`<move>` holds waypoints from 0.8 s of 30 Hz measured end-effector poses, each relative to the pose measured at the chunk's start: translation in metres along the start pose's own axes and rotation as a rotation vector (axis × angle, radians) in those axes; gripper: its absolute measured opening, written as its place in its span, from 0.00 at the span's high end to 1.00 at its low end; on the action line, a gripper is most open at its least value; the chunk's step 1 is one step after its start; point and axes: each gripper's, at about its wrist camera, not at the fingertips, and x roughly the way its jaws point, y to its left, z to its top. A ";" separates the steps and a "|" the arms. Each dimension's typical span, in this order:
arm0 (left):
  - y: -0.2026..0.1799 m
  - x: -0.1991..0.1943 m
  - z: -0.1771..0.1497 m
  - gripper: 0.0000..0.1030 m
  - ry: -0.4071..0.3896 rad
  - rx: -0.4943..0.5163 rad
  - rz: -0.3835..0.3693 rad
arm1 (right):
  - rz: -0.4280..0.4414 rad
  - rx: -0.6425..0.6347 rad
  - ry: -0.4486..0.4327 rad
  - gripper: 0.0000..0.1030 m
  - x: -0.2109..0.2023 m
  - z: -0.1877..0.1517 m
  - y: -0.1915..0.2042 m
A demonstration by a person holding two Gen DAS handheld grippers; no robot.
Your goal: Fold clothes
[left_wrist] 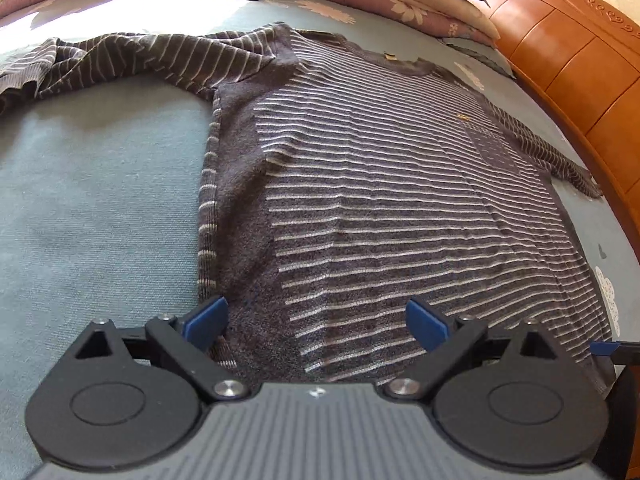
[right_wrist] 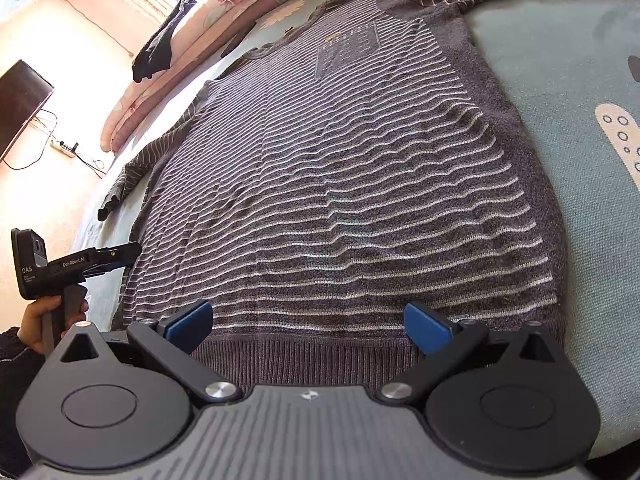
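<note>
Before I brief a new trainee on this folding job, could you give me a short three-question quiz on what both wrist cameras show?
1. True or false: the striped sweater lies spread flat on the bed sheet.
2. Which state are the left gripper and right gripper in? A) both open B) both shut C) one shut on the hem
3. Fill in: the wooden ____ stands beyond the sweater's far sleeve in the left wrist view.

Key: 1 true; 2 A; 3 headboard
</note>
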 end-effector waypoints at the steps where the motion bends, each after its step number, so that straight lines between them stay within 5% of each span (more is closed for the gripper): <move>1: -0.002 -0.007 -0.002 0.07 -0.002 -0.008 -0.014 | 0.002 0.001 -0.001 0.00 0.000 0.000 0.000; 6: -0.027 -0.025 -0.021 0.07 0.034 0.034 -0.154 | 0.000 0.000 0.002 0.00 0.000 0.001 0.001; 9: -0.030 -0.013 -0.036 0.07 0.117 0.020 -0.145 | 0.000 -0.006 0.002 0.00 0.000 0.001 0.001; 14: -0.017 -0.020 -0.053 0.04 0.133 -0.056 -0.137 | 0.010 0.002 0.001 0.00 -0.001 0.001 -0.001; 19: -0.028 -0.031 -0.064 0.03 0.185 0.015 -0.060 | 0.021 0.010 0.000 0.00 -0.001 0.001 -0.004; 24: -0.065 -0.034 -0.061 0.03 0.107 0.140 -0.122 | 0.024 0.011 -0.001 0.00 -0.001 0.001 -0.004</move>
